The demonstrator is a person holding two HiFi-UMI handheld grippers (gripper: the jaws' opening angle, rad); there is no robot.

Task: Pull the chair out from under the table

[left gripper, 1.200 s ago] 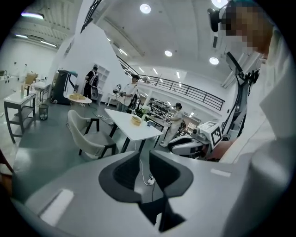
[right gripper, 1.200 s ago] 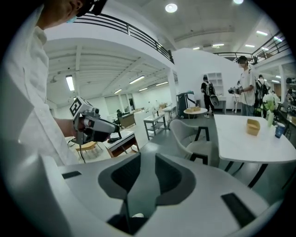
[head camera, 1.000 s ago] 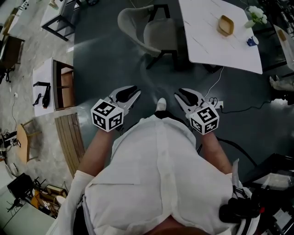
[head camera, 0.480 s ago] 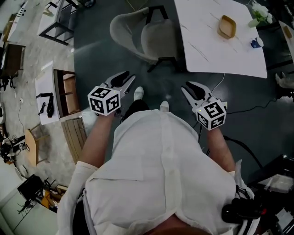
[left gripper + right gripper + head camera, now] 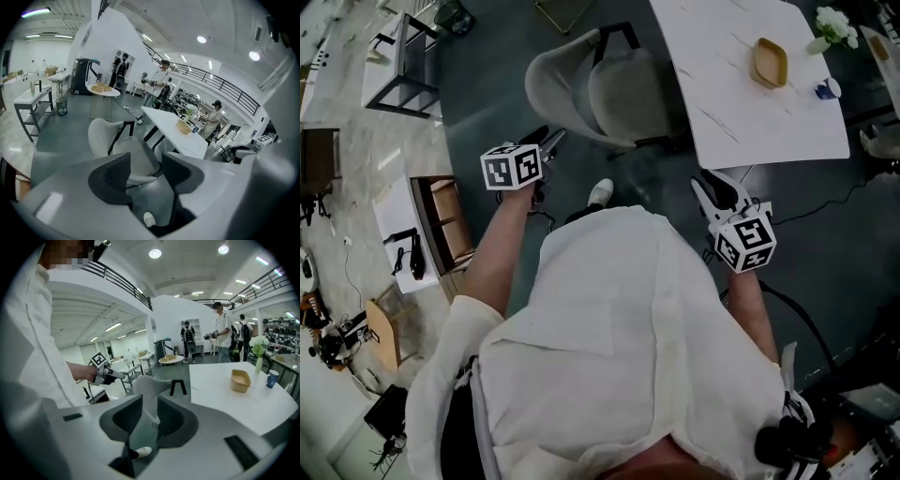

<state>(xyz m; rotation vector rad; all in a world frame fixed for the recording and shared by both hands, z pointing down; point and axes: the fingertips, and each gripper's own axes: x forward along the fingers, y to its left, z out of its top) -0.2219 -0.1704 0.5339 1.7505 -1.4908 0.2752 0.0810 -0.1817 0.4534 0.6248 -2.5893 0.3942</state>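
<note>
Pale grey chair (image 5: 581, 84) sits tucked against the white table (image 5: 741, 94), so you hold your left gripper (image 5: 547, 141) near its backrest, empty jaws just opened, likely to grasp it, while your right gripper (image 5: 711, 187) hangs apart-jawed, holding nothing.

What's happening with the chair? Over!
Left gripper jaws just opening, empty, near chair. Right gripper open, empty. Chair at table, not pulled. Nothing blocking.

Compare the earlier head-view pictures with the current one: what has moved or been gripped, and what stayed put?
The left tongs swung forward toward the chair; their jaws have just been opening, with nothing between them. The right tongs advanced toward the table, open and empty. The chair stays tucked at the table, ungripped.
</note>
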